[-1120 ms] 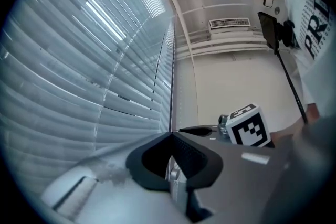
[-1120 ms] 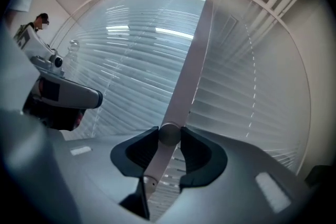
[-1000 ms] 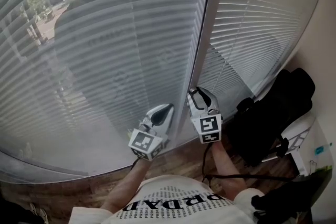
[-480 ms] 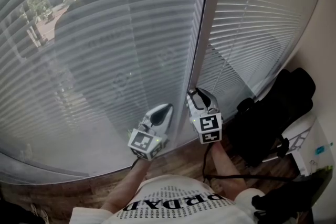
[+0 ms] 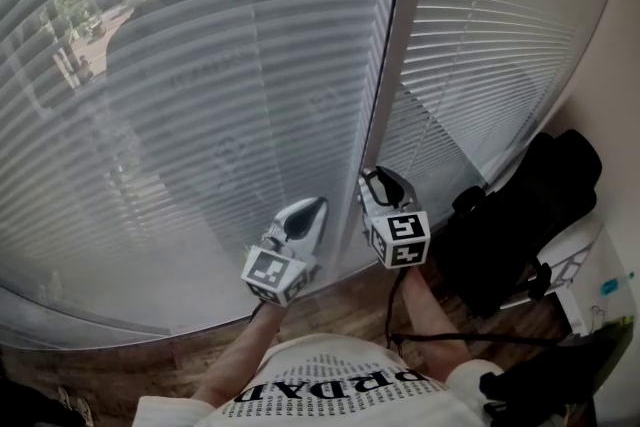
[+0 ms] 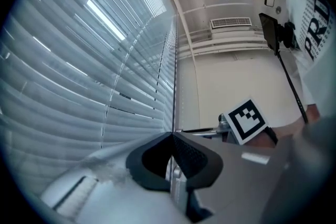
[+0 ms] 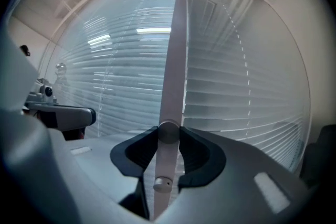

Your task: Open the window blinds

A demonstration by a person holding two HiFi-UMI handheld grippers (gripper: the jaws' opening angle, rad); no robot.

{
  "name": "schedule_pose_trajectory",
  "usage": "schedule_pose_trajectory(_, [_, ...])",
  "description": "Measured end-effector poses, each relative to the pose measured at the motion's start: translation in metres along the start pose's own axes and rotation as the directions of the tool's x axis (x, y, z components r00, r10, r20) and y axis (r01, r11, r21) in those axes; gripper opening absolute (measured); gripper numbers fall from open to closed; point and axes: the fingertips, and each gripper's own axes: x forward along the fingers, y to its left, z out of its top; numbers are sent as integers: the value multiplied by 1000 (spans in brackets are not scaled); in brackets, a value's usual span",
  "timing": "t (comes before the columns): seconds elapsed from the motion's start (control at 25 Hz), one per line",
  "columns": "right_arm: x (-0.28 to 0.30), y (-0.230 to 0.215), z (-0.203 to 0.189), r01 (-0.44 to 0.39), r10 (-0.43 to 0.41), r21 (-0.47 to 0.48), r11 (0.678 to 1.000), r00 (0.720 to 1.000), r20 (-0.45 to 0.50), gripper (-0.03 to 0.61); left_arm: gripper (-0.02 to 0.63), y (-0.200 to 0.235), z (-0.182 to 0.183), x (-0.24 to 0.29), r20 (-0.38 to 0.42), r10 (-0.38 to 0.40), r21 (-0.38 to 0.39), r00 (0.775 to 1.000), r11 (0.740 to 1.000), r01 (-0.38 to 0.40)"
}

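Note:
Two slatted window blinds hang side by side: a wide left blind [image 5: 200, 95] and a narrower right blind [image 5: 480, 45], with a pale upright frame post [image 5: 385, 85] between them. My right gripper [image 5: 368, 177] points level at that post. In the right gripper view its jaws [image 7: 168, 134] are shut on the rounded lower end of a pale tilt wand [image 7: 171, 76] that rises in front of the slats. My left gripper [image 5: 322, 203] hovers just left of it, close to the left blind. Its pads meet tip to tip [image 6: 172, 135] with nothing between them.
A black bag [image 5: 525, 210] sits against the wall at the right, close to my right arm. A dark cable [image 5: 470, 340] runs across the wooden floor [image 5: 330, 310] below. A white object [image 5: 590, 285] stands at the far right.
My right gripper has rolled a little about its own axis while staying on the wand; its marker cube now sits turned. The left gripper has not moved.

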Motion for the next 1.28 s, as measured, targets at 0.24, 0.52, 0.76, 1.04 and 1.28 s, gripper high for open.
schedule_pose_trajectory(0.24, [1, -2, -2, -16, 12, 180, 983, 1000, 24, 135, -9, 0, 0, -3, 0, -4, 8, 1000, 1000, 4])
schedule_pose_trajectory(0.52, [2, -3, -2, -33, 15, 381, 924, 999, 52, 135, -8, -1, 6, -5, 12, -11, 14, 1000, 1000, 11])
schedule_pose_trajectory(0.76, [2, -5, -5, -41, 9, 484, 874, 998, 67, 135, -9, -2, 0, -8, -7, -10, 10, 1000, 1000, 10])
schedule_pose_trajectory(1.04, [2, -5, -3, -41, 7, 495, 868, 998, 70, 135, -9, -4, 8, -12, 12, -3, -11, 1000, 1000, 4])
schedule_pose_trajectory(1.28, [2, -4, -3, -60, 30, 494, 867, 997, 68, 138, -9, -8, 7, -14, 20, -27, 3, 999, 1000, 27])
